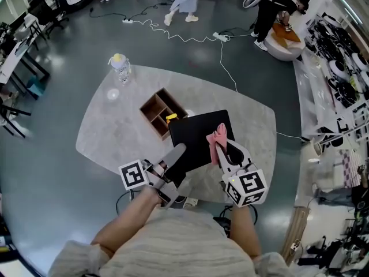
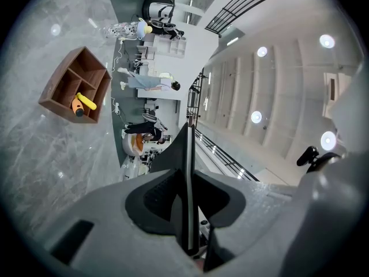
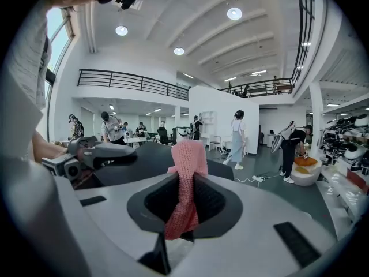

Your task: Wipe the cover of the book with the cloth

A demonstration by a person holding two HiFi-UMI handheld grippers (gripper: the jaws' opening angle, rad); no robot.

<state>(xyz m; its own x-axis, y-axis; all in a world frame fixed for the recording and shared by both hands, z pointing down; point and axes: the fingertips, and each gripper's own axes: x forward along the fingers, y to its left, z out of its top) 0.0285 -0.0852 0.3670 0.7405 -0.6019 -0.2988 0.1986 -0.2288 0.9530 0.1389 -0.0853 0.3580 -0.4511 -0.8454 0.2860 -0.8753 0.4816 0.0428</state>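
Grey marbled table [image 1: 104, 126] on a dark hall floor fills my head view, with a wooden divided box [image 1: 161, 111] and a clear bottle [image 1: 121, 68] on it farther back. My left gripper [image 1: 177, 153] has its jaws clamped on the near left edge of the black book [image 1: 199, 134], which sits over the near part of the table just beside the box. My right gripper [image 1: 228, 152] is pinched on the pink cloth [image 1: 218, 138], which stands up from the jaws at the book's right edge.
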